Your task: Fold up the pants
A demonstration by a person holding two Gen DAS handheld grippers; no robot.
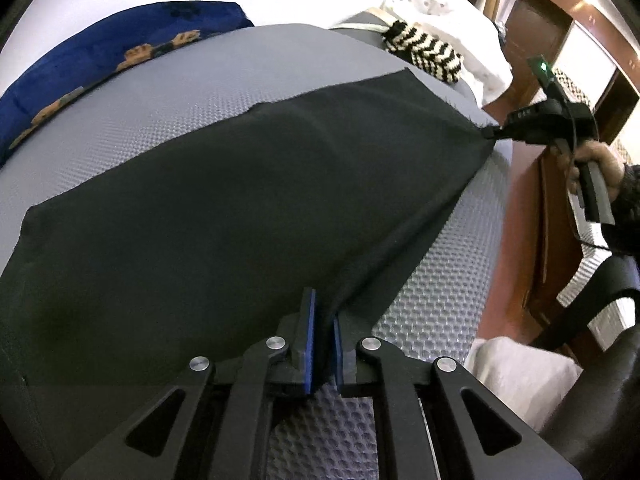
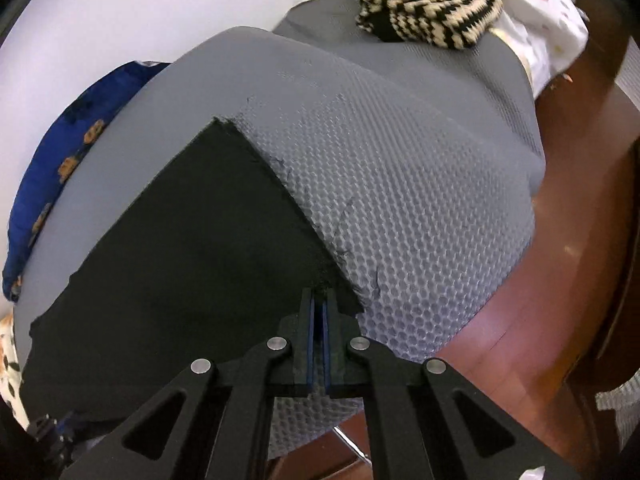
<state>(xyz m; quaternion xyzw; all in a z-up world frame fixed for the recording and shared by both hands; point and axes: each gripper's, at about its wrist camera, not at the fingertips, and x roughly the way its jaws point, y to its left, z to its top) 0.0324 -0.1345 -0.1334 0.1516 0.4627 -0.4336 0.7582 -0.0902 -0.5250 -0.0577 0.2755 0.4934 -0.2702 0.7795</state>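
No readable text, no labels, no brands, no numbers, no signs

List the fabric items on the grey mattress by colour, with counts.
Black: 1, the pants, pinched at the near edge by the left gripper and the right gripper.
Blue with orange print: 1, a blanket.
Black-and-cream striped: 1, a knit piece.
White: 1, a printed cloth.
Total: 4.
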